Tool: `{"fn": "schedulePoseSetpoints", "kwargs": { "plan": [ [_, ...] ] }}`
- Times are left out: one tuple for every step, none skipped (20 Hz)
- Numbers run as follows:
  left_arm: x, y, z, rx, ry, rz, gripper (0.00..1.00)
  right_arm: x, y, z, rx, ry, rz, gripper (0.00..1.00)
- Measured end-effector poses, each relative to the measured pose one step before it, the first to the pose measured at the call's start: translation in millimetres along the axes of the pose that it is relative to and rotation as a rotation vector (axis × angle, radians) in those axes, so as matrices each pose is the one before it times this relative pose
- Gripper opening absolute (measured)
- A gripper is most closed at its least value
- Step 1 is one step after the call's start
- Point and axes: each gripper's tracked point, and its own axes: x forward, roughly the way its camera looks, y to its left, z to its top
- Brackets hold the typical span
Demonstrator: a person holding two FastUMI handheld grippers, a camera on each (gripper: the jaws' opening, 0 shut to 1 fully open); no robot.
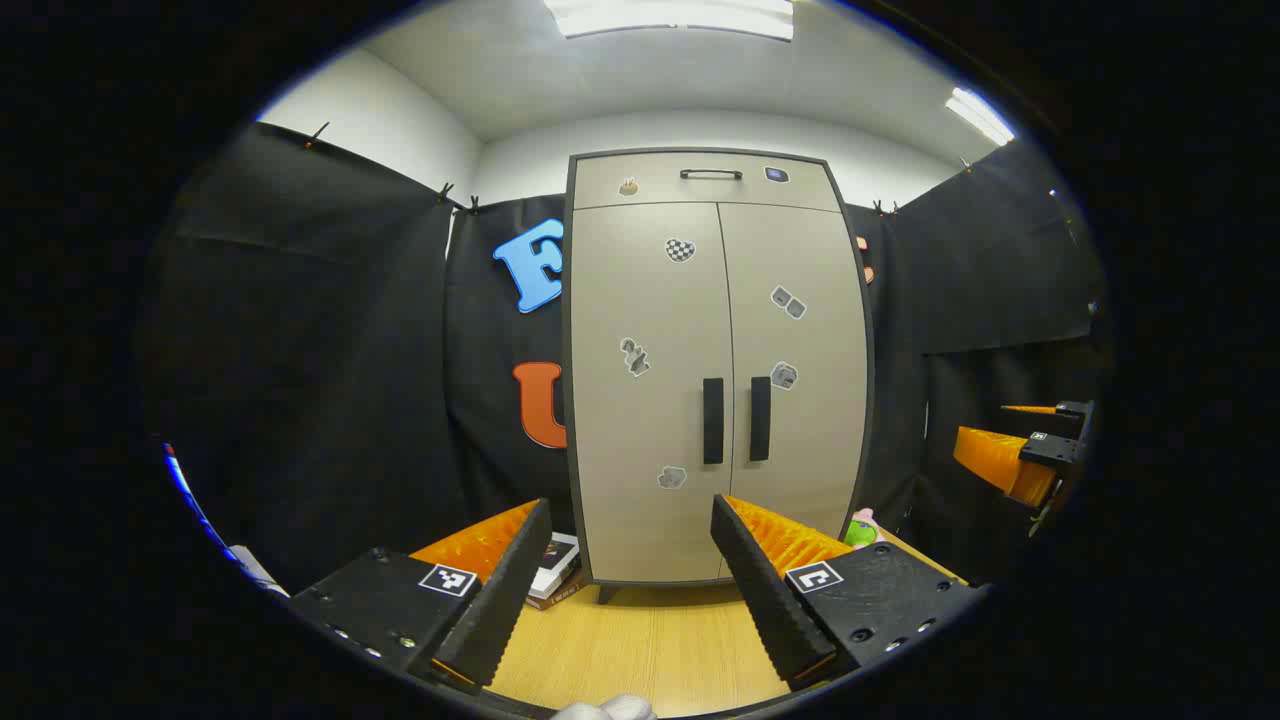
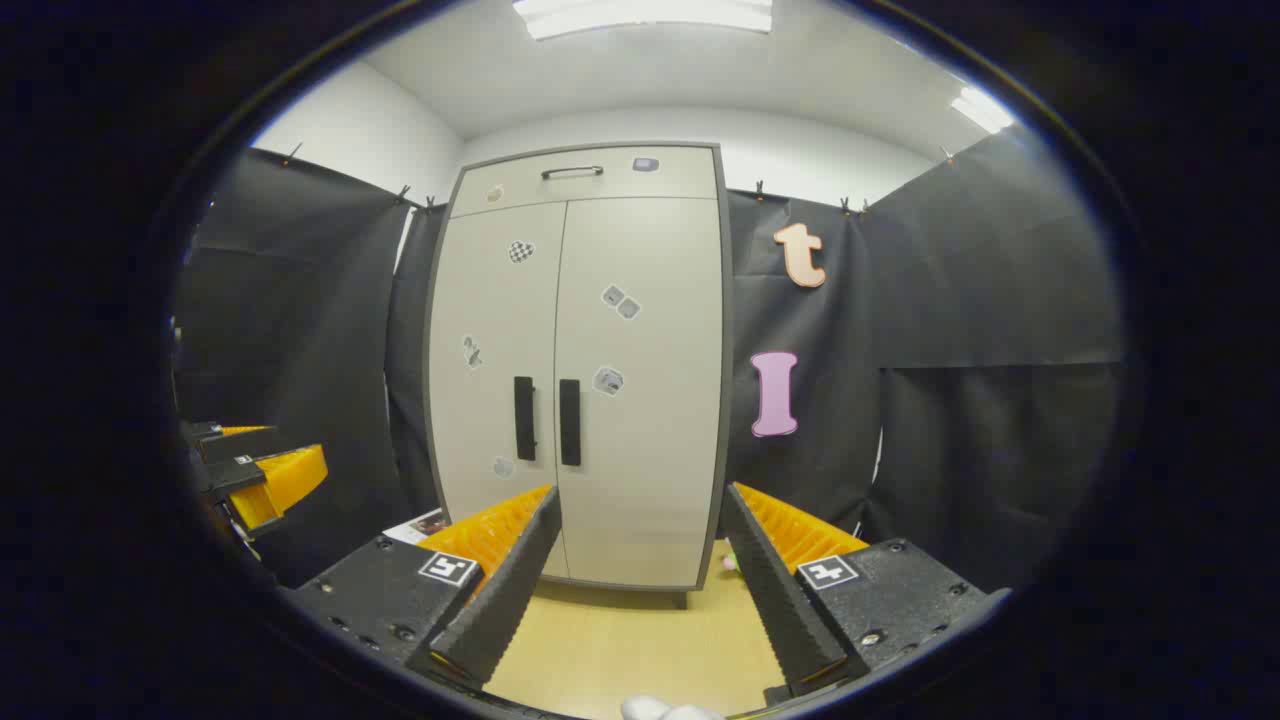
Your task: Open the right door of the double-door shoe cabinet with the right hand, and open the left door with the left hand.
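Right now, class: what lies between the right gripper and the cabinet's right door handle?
In the right gripper view, only bare wooden floor separates the open right gripper from the cabinet; the right door handle is unobstructed.

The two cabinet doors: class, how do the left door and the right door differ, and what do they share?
The left door carries four stickers; the right door carries two. The left door's handle sits at its right edge; the right door's handle sits at its left edge. Both doors are beige and shut, with upright black handles.

Left gripper [image 1: 620, 570] and right gripper [image 2: 640, 565]: fingers spread apart, holding nothing.
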Motion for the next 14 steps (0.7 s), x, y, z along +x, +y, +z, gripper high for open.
{"fn": "schedulePoseSetpoints", "kwargs": {
  "plan": [
    [-0.9, -0.16, -0.46, -0.00086, 0.00034, 0.00048, 0.96, -0.71, -1.54, 0.27, -0.00015, -0.00131, -0.00232, 1.0],
    [-1.2, 0.27, -0.33, 0.00184, -0.00002, 0.00158, 0.96, -0.54, 0.59, 1.63, -0.00199, -0.00398, 0.00231, 1.0],
    [-2.76, -0.16, -0.08, 0.00525, 0.00051, 0.00245, 0.96, 0.0, 0.38, 0.69, -0.00211, -0.0038, -0.00172, 1.0],
    [-2.07, 0.3, 0.17, 0.00391, -0.00054, 0.00322, 0.96, -0.37, 0.56, 1.18, -0.00078, -0.0031, 0.00107, 1.0],
    [-1.21, -0.03, -0.47, 0.00197, -0.00097, 0.00035, 0.96, -1.11, 0.75, -0.81, -0.00009, -0.00109, 0.00352, 1.0],
    [-1.11, -0.49, -0.03, 0.00008, 0.0006, 0.00051, 0.96, 0.02, 1.03, 0.57, -0.00111, -0.00079, 0.00202, 1.0],
    [0.94, 0.29, 0.05, 0.00021, 0.00076, -0.00174, 0.96, -1.21, 0.13, -0.25, -0.00081, -0.00258, 0.00037, 1.0],
    [-0.37, -0.04, 0.45, 0.00145, -0.00105, -0.00018, 0.96, -1.3, 0.39, 0.82, -0.00062, -0.00113, 0.00115, 1.0],
    [-0.62, -0.01, 0.12, 0.00137, -0.00029, -0.00067, 0.96, -0.04, 1.05, -0.46, -0.0005, -0.00193, 0.00162, 1.0],
    [-0.3, 0.02, 0.42, 0.00135, -0.00044, 0.00074, 0.96, -0.65, 0.99, -0.02, -0.00078, 0.00174, 0.00281, 1.0],
    [-0.67, -0.09, -0.85, 0.00125, 0.00223, -0.00038, 0.96, -0.41, 1.3, 0.01, 0.00022, -0.00065, 0.00367, 1.0],
    [-0.31, 0.72, 0.19, -0.00061, -0.00044, 0.00284, 0.96, -0.78, 2.16, 0.68, -0.00067, -0.00181, 0.00821, 1.0],
    [0.69, -0.23, -0.07, -0.00239, -0.00208, 0.00034, 0.96, -0.66, 1.56, 1.49, -0.00012, -0.00632, 0.0028, 1.0],
    [-0.05, -0.02, -0.55, -0.00256, 0.00094, 0.00022, 0.96, -0.77, -0.83, 0.45, -0.00361, -0.00096, -0.00327, 1.0]
  ]
}}
